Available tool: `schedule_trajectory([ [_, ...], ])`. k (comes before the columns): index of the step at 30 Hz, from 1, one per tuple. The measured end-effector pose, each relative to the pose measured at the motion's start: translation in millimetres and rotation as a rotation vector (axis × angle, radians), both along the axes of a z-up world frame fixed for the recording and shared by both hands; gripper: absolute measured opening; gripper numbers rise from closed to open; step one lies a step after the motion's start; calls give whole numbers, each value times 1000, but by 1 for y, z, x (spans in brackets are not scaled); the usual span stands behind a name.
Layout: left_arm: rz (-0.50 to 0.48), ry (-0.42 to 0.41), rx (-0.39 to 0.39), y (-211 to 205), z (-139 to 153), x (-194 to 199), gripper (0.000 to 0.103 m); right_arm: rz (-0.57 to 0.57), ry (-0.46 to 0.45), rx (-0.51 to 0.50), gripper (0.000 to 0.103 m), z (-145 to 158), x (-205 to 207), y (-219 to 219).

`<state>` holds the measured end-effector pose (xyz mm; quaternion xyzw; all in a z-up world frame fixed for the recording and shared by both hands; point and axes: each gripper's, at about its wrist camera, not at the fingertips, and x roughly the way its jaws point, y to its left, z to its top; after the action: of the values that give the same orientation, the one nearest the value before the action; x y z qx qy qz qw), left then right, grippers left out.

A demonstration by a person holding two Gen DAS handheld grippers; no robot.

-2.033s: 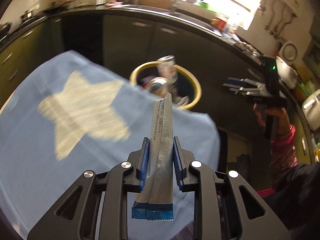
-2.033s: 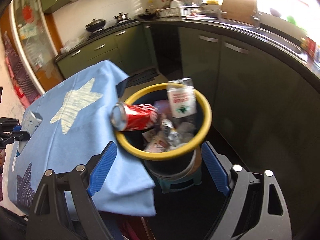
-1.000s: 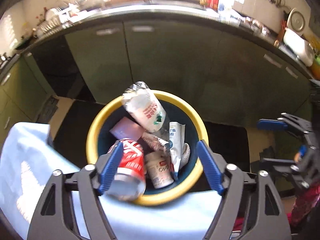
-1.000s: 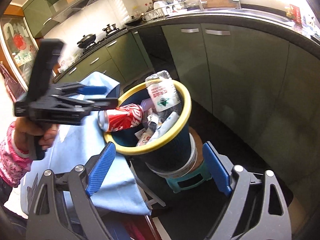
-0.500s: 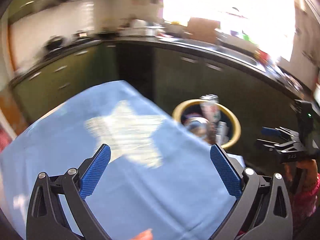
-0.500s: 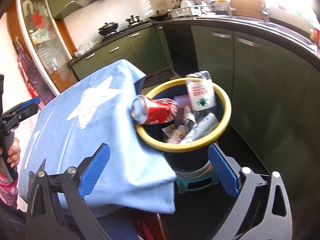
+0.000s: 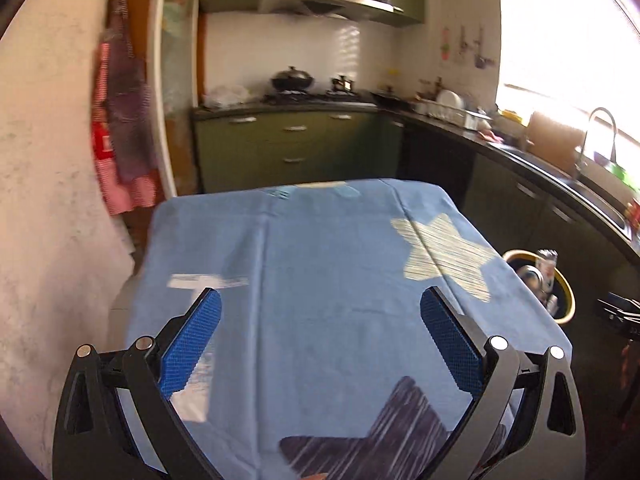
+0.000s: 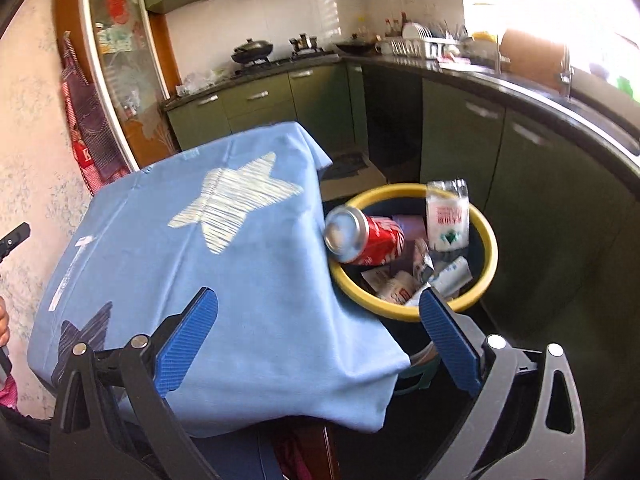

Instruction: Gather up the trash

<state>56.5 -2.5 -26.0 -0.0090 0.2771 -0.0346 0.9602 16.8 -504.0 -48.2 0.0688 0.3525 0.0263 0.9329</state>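
Kitchen, green cabinets; blue tablecloth [image 7: 320, 280] with stars. Left gripper [image 7: 320, 344] and right gripper [image 8: 320, 336] both wide, empty. Flat wrapper [image 7: 206, 281] lies near the cloth's left edge: light, limp, probably slippery; pinch an edge. Bin [image 8: 490, 256] beside table, full.

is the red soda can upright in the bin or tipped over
Tipped over. The red soda can lies on its side across the yellow rim of the trash bin, its silver end facing the blue tablecloth.
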Motion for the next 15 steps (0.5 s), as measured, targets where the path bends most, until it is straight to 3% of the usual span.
schedule_trajectory([
  [7, 68, -63, 8, 32, 20, -44, 98, -32, -104, -110, 96, 37, -27, 23],
  [15, 82, -107, -1, 42, 35, -87, 98, -98, -207, -130, 96, 73, -64, 22],
])
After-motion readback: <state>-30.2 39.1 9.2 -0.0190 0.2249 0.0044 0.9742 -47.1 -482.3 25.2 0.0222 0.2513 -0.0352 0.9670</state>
